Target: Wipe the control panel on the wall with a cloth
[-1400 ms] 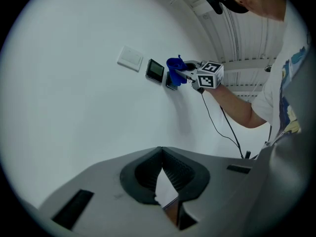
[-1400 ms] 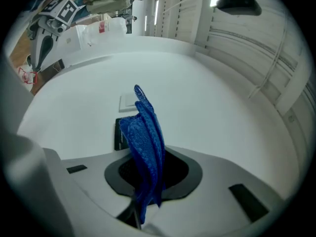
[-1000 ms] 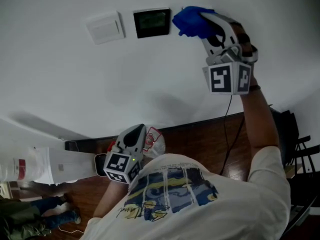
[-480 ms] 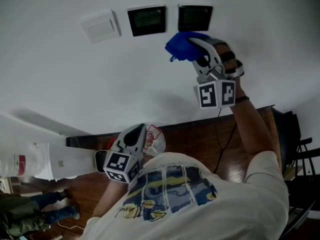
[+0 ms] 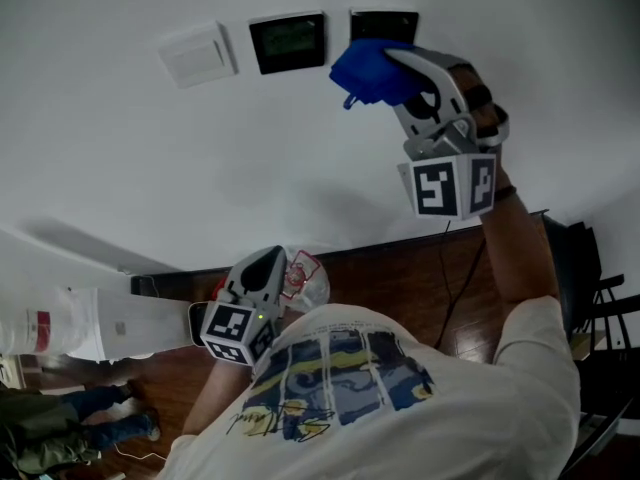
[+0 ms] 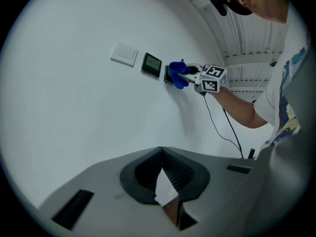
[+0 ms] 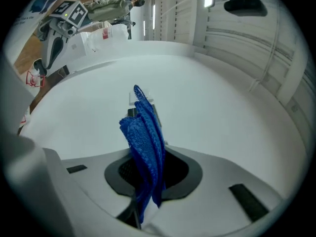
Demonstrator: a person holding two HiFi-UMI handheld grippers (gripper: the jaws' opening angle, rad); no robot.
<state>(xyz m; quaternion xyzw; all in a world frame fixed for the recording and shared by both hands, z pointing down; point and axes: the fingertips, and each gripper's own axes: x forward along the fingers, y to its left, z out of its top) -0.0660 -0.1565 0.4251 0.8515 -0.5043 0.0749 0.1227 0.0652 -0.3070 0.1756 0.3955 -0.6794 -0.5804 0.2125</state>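
Observation:
Three plates sit in a row on the white wall: a white switch plate (image 5: 197, 55), a dark control panel (image 5: 288, 42) and a second dark panel (image 5: 384, 23). My right gripper (image 5: 388, 68) is raised to the wall and shut on a bunched blue cloth (image 5: 366, 70), which covers the lower part of the second panel. The left gripper view shows the same cloth (image 6: 177, 74) on that panel (image 6: 168, 74). In the right gripper view the cloth (image 7: 145, 137) stands up between the jaws. My left gripper (image 5: 265, 268) hangs low by my chest, jaws closed, holding nothing.
A black cable (image 5: 455, 268) hangs from the right gripper down to the wooden floor (image 5: 400, 278). A dark skirting board (image 5: 170, 286) runs along the wall's foot. A white unit (image 5: 60, 328) stands at the left, a dark chair (image 5: 600, 298) at the right.
The right gripper with the cloth went down off the second panel, baring it, then came back up over its lower part. The left gripper has barely moved.

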